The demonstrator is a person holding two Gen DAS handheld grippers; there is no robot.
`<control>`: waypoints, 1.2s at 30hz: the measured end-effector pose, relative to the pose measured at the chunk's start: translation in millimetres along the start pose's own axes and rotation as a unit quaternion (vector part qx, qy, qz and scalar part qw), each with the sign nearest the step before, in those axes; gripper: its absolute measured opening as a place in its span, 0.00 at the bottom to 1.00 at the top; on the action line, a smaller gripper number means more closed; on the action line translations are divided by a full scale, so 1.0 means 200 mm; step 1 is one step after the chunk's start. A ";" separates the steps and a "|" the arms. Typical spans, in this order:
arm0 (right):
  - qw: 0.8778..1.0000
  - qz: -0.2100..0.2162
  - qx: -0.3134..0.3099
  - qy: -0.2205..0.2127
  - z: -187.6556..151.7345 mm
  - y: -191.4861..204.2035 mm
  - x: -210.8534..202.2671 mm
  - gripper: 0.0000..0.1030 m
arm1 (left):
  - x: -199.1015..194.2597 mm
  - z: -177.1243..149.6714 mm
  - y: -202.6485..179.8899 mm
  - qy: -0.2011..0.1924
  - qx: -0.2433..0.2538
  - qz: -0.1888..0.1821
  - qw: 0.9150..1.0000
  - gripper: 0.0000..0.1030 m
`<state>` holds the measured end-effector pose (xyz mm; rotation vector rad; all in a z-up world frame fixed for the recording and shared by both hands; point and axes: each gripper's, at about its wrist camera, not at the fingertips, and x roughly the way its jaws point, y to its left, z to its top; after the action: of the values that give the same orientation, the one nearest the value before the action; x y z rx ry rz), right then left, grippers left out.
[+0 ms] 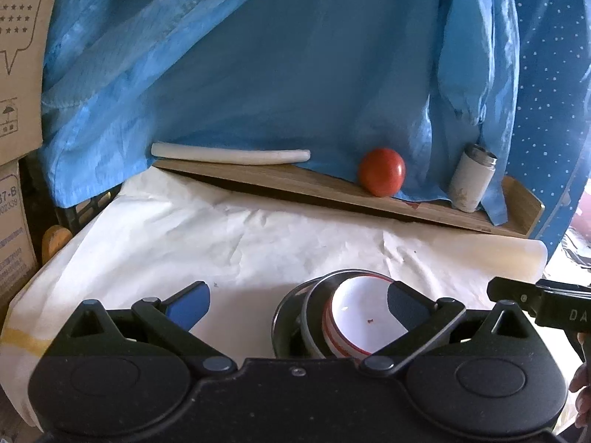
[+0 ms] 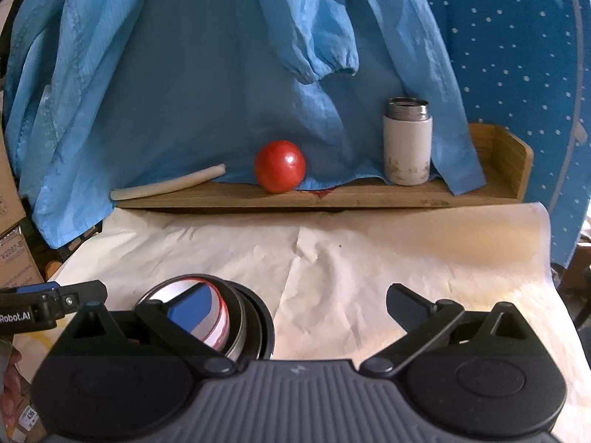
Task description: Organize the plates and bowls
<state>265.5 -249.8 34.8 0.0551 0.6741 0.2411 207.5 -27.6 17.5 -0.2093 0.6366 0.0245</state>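
Three nested bowls stand on the white paper near the table's front. A white bowl with red stripes (image 1: 354,306) (image 2: 216,326) sits inside a metal bowl (image 1: 313,306) (image 2: 237,319), which rests in a dark outer bowl (image 1: 285,313) (image 2: 265,319). My left gripper (image 1: 297,304) is open, and its right finger (image 1: 406,306) overlaps the white bowl's rim. My right gripper (image 2: 301,308) is open too, its left finger (image 2: 192,310) in front of the same bowl. Nothing is held. Each gripper shows at the edge of the other's view.
A wooden shelf (image 2: 369,193) at the back carries a red round fruit (image 2: 280,166), a white flask (image 2: 407,142) and a white roll (image 2: 166,184). Blue cloth (image 2: 221,74) hangs behind. Cardboard boxes (image 1: 18,55) stand at the left. Crumpled white paper (image 2: 369,258) covers the table.
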 end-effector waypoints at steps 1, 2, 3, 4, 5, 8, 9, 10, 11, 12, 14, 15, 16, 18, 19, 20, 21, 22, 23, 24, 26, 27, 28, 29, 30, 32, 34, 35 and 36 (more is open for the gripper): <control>1.000 -0.004 0.001 -0.002 -0.01 0.01 -0.02 1.00 | -0.01 -0.01 0.00 -0.003 0.005 -0.002 1.000 0.99; 1.000 -0.008 0.002 -0.004 -0.02 0.01 -0.03 1.00 | -0.01 -0.01 0.00 -0.004 0.009 -0.004 1.000 0.99; 1.000 -0.011 0.003 -0.007 -0.03 0.02 -0.05 1.00 | -0.02 -0.02 0.00 -0.006 0.012 -0.006 1.000 0.99; 1.000 -0.014 0.003 -0.011 -0.03 0.03 -0.06 1.00 | -0.03 -0.03 0.01 -0.009 0.014 -0.008 1.000 0.99; 1.000 -0.017 0.004 -0.013 -0.04 0.04 -0.07 1.00 | -0.04 -0.03 0.01 -0.010 0.017 -0.011 1.000 0.99; 1.000 -0.023 0.006 -0.016 -0.05 0.07 -0.10 1.00 | -0.07 -0.05 0.02 -0.012 0.023 -0.018 0.999 0.99; 1.000 -0.024 0.007 -0.018 -0.05 0.08 -0.11 1.00 | -0.08 -0.05 0.02 -0.013 0.023 -0.020 0.999 0.99; 1.000 -0.024 0.007 -0.019 -0.06 0.08 -0.11 1.00 | -0.09 -0.05 0.03 -0.014 0.023 -0.021 0.999 0.99; 0.999 -0.025 0.008 -0.020 -0.06 0.09 -0.12 1.00 | -0.10 -0.06 0.04 -0.015 0.021 -0.022 0.999 0.99; 0.999 -0.027 0.010 -0.021 -0.07 0.10 -0.13 1.00 | -0.11 -0.06 0.05 -0.015 0.020 -0.023 0.999 0.99; 0.999 -0.031 0.013 -0.023 -0.08 0.11 -0.15 1.00 | -0.12 -0.07 0.07 -0.015 0.017 -0.025 0.999 0.99; 0.999 -0.034 0.014 -0.024 -0.08 0.11 -0.15 1.00 | -0.13 -0.07 0.08 -0.016 0.016 -0.025 0.999 0.99; 0.999 -0.038 0.016 -0.026 -0.09 0.12 -0.17 1.00 | -0.14 -0.07 0.09 -0.017 0.016 -0.025 0.999 0.99; 0.998 -0.043 0.017 -0.031 -0.10 0.14 -0.19 1.00 | -0.15 -0.07 0.10 -0.018 0.016 -0.025 0.999 0.99; 0.998 -0.045 0.018 -0.034 -0.10 0.14 -0.20 1.00 | -0.16 -0.08 0.11 -0.019 0.018 -0.025 0.999 0.99; 0.998 -0.047 0.018 -0.037 -0.11 0.15 -0.21 1.00 | -0.17 -0.08 0.12 -0.020 0.019 -0.026 0.999 0.99; 0.998 -0.048 0.018 -0.040 -0.11 0.16 -0.22 1.00 | -0.18 -0.08 0.13 -0.020 0.019 -0.027 0.999 0.99; 0.998 -0.050 0.018 -0.043 -0.12 0.18 -0.23 1.00 | -0.18 -0.08 0.13 -0.020 0.020 -0.028 0.999 0.99; 0.998 -0.051 0.019 -0.044 -0.13 0.18 -0.24 1.00 | -0.19 -0.09 0.14 -0.019 0.021 -0.029 0.999 0.99; 0.997 -0.053 0.019 -0.044 -0.14 0.19 -0.24 1.00 | -0.20 -0.09 0.14 -0.019 0.022 -0.030 0.999 0.99; 0.997 -0.054 0.021 -0.044 -0.15 0.21 -0.26 1.00 | -0.21 -0.10 0.16 -0.018 0.025 -0.032 0.999 0.99; 0.997 -0.055 0.021 -0.045 -0.16 0.22 -0.27 1.00 | -0.22 -0.11 0.16 -0.017 0.026 -0.032 0.999 0.99; 0.997 -0.055 0.021 -0.045 -0.16 0.22 -0.27 1.00 | -0.23 -0.12 0.17 -0.017 0.027 -0.033 0.999 0.99; 0.997 -0.055 0.022 -0.044 -0.17 0.23 -0.28 1.00 | -0.24 -0.12 0.17 -0.016 0.027 -0.033 0.999 0.99; 0.997 -0.055 0.022 -0.044 -0.18 0.23 -0.29 1.00 | -0.25 -0.13 0.18 -0.016 0.027 -0.034 0.999 0.99; 0.997 -0.056 0.023 -0.042 -0.21 0.24 -0.31 1.00 | -0.26 -0.14 0.19 -0.015 0.028 -0.036 0.999 0.99; 0.997 -0.058 0.023 -0.043 -0.23 0.24 -0.33 1.00 | -0.28 -0.15 0.20 -0.015 0.030 -0.035 0.999 0.99; 0.997 -0.059 0.024 -0.043 -0.24 0.24 -0.34 1.00 | -0.29 -0.16 0.20 -0.014 0.030 -0.035 0.999 0.99; 0.997 -0.060 0.025 -0.043 -0.25 0.24 -0.35 1.00 | -0.30 -0.16 0.20 -0.014 0.031 -0.035 0.999 0.99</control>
<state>172.0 -220.5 44.7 0.0724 0.5949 0.1066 136.8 8.3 20.0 -0.1710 0.6000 -0.0602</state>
